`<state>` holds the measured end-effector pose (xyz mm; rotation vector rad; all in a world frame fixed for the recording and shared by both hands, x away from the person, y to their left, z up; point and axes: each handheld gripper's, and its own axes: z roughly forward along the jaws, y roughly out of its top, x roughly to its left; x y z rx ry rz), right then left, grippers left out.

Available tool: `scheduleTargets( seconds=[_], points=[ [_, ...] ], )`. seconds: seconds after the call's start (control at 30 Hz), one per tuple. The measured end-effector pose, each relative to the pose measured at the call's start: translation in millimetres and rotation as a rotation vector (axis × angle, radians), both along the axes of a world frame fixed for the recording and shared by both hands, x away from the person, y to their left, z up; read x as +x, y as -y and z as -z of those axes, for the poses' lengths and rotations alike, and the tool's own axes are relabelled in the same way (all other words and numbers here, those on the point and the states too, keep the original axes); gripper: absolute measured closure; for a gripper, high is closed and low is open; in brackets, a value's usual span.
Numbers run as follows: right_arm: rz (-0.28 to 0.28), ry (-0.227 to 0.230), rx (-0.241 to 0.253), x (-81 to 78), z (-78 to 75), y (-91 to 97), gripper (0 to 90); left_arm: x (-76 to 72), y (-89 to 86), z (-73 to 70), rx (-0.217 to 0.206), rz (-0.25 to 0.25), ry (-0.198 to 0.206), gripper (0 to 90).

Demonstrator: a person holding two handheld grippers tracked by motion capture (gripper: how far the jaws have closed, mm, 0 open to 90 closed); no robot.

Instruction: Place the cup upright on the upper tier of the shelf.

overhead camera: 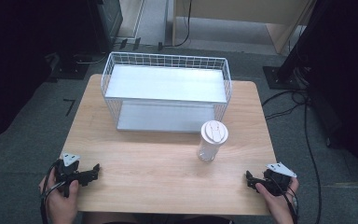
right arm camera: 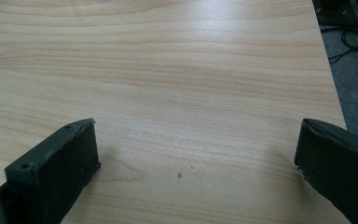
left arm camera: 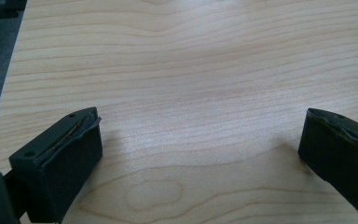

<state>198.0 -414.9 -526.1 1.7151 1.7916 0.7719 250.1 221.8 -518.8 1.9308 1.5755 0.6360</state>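
We rested the left gripper [overhead camera: 92, 173] and right gripper [overhead camera: 251, 179] at the table's [overhead camera: 168, 177] near corners, jaws apart and empty. The bottle [overhead camera: 211, 141] stood upright before the wire rack [overhead camera: 165, 93], likely within easy reach.

A light wooden table [overhead camera: 168, 177] on grey carpet [overhead camera: 23, 154]

We see dark carpet around the table on every side, black cables [overhead camera: 303, 116] trailing over it beyond the table's right edge, and a black stand base [overhead camera: 279, 77] off the far right corner. Pale wooden furniture [overhead camera: 242, 14] stands past the far edge; both sides sink into shadow.
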Motion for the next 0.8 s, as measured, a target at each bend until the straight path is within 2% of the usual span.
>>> scheduleTargets(
  seconds=[0.1,0.23,0.73,0.8],
  points=[
    [-0.002,0.014,0.023,-1.6,-0.7,-1.7,0.0,0.8,0.6,0.0,-0.001,0.0,0.0,0.0],
    [-0.012,0.019,0.015,-2.2,-0.9,-4.3,0.0,1.3,1.1,0.0,-0.003,-0.001,0.0,0.0],
    [-0.147,0.032,0.032,6.4,-3.8,-48.6,0.0,1.2,1.1,0.1,-0.002,-0.001,0.0,0.0],
    [-0.152,0.033,0.034,6.6,-4.0,-50.7,0.0,1.2,1.2,0.1,-0.003,-0.001,0.0,0.0]
  ],
)
